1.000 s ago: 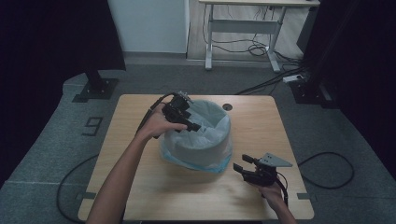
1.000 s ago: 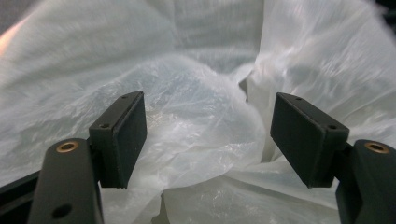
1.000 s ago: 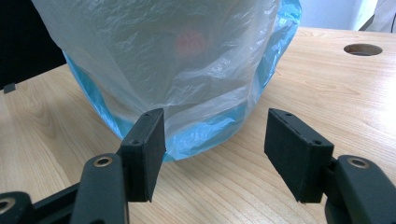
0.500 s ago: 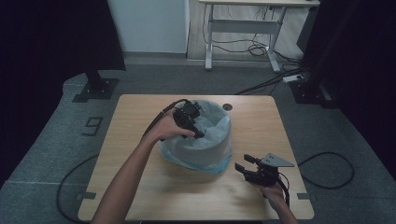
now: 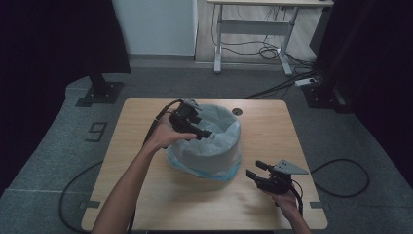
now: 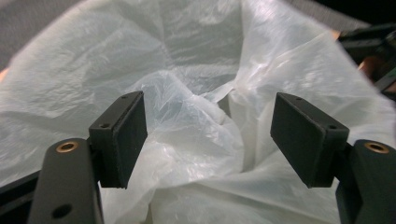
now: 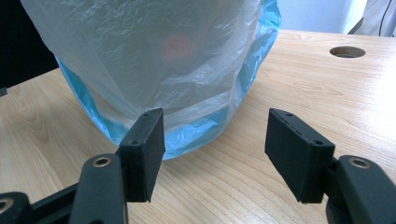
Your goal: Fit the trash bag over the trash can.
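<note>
The left gripper (image 5: 207, 133) hovers over the mouth of the translucent white plastic liner bag (image 5: 214, 127), jaws spread, nothing pinched. The bag drapes a round bin (image 5: 207, 156) mid-table, its body hidden behind plastic. Near the light wooden table (image 5: 272, 122)'s front edge, the right gripper (image 5: 254, 169) rests apart, jaws spread and empty. A blurry reddish mark (image 7: 177, 45) shows through the film, unreadable.

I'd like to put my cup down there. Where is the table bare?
The table is bare along its left side, and on the far right between the bin with the plastic bag and the round hole. It is crowded at the bin, under the left gripper, and at the right gripper.
</note>
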Demonstrator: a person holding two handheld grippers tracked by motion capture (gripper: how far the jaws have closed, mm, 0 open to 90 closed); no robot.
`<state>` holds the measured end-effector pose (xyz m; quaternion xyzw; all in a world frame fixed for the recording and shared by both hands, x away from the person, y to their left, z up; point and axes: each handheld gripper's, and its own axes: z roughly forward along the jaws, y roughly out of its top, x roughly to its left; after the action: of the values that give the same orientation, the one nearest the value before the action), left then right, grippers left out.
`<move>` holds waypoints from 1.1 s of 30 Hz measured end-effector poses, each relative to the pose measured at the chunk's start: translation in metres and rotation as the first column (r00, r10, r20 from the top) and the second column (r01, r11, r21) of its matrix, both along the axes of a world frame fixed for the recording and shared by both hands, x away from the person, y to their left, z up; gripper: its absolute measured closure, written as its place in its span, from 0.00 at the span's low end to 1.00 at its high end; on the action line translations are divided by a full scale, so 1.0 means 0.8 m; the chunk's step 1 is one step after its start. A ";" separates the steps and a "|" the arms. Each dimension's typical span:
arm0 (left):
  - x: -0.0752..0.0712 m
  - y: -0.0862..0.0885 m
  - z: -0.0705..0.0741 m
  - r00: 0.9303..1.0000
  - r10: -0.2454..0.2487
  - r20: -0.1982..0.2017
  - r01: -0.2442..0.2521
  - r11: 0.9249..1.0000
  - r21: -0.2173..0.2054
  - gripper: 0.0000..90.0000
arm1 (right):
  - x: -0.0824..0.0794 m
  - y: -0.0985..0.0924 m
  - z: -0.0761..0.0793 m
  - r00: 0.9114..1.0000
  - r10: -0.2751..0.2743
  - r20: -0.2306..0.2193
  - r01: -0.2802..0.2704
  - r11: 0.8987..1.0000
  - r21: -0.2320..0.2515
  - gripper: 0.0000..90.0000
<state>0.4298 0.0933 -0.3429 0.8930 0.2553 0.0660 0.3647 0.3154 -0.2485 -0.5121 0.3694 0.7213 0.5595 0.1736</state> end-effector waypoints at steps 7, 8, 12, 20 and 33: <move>-0.019 0.020 0.003 1.000 0.003 0.021 -0.002 0.999 -0.037 0.29 | 0.000 -0.001 -0.001 1.000 -0.003 -0.002 0.003 1.000 0.002 0.41; -0.027 0.028 0.004 0.999 0.012 0.034 -0.010 0.998 -0.062 0.29 | 0.000 -0.001 -0.001 1.000 -0.003 -0.002 0.003 1.000 0.002 0.41; -0.039 0.042 0.006 0.998 0.027 0.051 -0.022 0.994 -0.110 0.29 | 0.000 -0.001 -0.001 1.000 -0.006 -0.003 0.006 1.000 0.002 0.41; -0.071 0.079 0.001 0.995 0.063 0.084 -0.052 0.990 -0.128 0.29 | 0.000 -0.003 -0.001 1.000 -0.012 -0.003 0.012 1.000 0.001 0.41; -0.110 0.133 -0.025 0.986 0.123 0.108 -0.107 0.983 -0.147 0.28 | 0.002 -0.010 -0.004 0.999 -0.032 -0.012 0.033 0.999 0.005 0.41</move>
<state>0.3421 0.1994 -0.3632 0.8433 0.2887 0.1210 0.4368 0.3173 -0.2566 -0.5150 0.3849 0.7149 0.5561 0.1774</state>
